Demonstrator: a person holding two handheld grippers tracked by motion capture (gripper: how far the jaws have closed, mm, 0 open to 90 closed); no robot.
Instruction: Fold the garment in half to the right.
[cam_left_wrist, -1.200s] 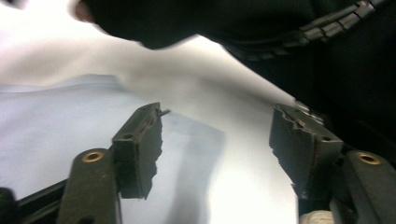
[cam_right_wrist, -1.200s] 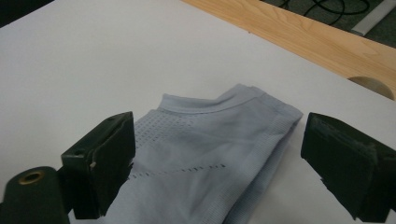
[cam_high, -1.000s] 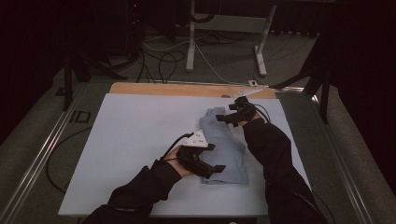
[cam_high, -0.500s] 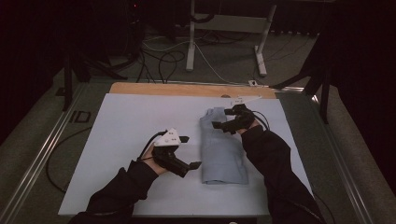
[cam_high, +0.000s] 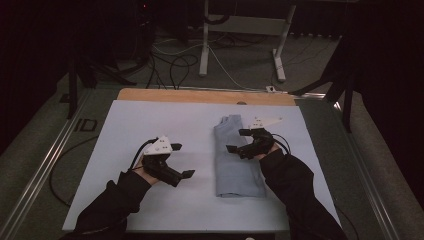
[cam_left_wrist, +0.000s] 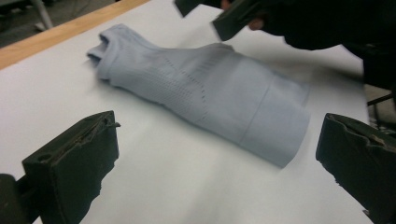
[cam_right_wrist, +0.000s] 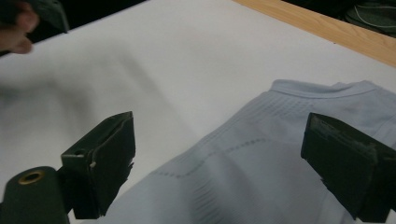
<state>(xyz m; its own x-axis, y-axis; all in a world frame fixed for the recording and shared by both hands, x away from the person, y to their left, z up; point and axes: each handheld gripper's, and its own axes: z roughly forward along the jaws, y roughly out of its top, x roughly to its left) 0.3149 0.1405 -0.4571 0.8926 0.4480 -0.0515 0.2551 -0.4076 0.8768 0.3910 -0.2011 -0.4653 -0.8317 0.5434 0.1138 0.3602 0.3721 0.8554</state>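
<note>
Seemingly, the folded garment (cam_high: 236, 157) is lying on the white surface (cam_high: 150, 125) at about three o'clock from its centre, its long axis running from twelve to six o'clock in the high view. The left tongs (cam_high: 185, 161) are hovering over bare surface at about eight o'clock, well apart from the cloth, with the jaws apart. The right tongs (cam_high: 239, 141) are hanging just over the garment's right half, jaws apart as well and holding nothing.

From the left gripper view, the garment (cam_left_wrist: 205, 91) is stretching across the middle, its collar end at ten o'clock near the wooden edge (cam_left_wrist: 56, 35) and its folded end at four o'clock. The left tongs (cam_left_wrist: 224, 158) are standing wide, with white surface between them. The other hand is working at one o'clock, close above the cloth.

From the right gripper view, the right tongs (cam_right_wrist: 219, 163) are framing the garment (cam_right_wrist: 261, 154) directly, jaws spread wide, the ribbed fabric lying below and between them.

Judging from this, the main risk is a jaw catching just the top layer. That would drag the fold open or skew the neat stack. A low sweep by the right tongs could also push the cloth toward the wooden edge, since nothing is pinning it. The soft fabric is likely to bunch rather than slide evenly.
</note>
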